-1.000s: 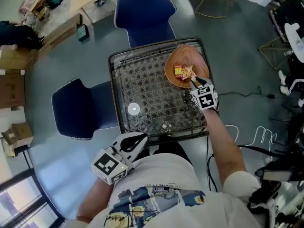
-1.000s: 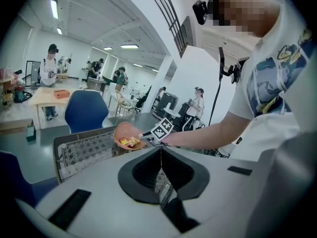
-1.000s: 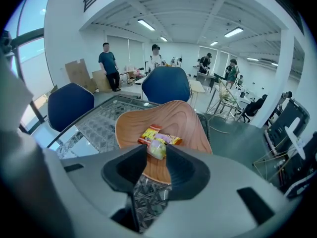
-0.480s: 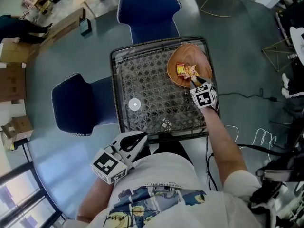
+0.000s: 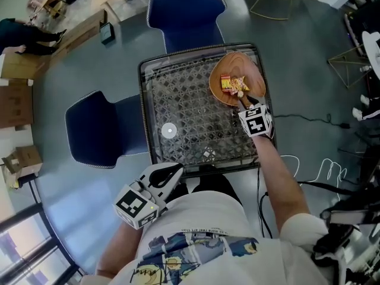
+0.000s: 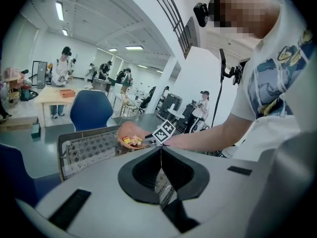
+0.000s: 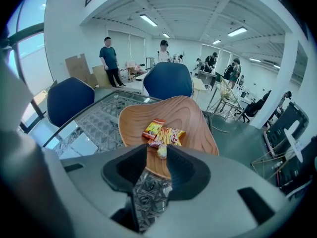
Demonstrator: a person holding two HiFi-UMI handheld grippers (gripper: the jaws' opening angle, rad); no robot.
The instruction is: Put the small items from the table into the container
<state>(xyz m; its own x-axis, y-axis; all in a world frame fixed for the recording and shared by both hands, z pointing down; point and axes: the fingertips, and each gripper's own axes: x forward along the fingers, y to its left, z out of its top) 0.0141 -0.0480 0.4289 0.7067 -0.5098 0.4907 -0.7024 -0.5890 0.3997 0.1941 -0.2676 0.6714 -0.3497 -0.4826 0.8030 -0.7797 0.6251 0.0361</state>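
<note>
The bowl is shallow, of brown grained wood with a wavy rim, and stands at the far right corner of the glass table. In it lie an orange packet and a yellow-and-red packet, touching each other near the middle.

The right gripper points down over the bowl's near edge, jaws partly apart. A small pale candy sits between the tips, against the right-hand jaw. Bare wood shows between it and the other jaw, so it looks unclamped, though I cannot tell if it rests on the bowl.

The left gripper hangs at the table's near edge, close to the person's body, jaws together at the tips on nothing.

A white disc and a small pale piece lie on the glass, well apart from the bowl.
</note>
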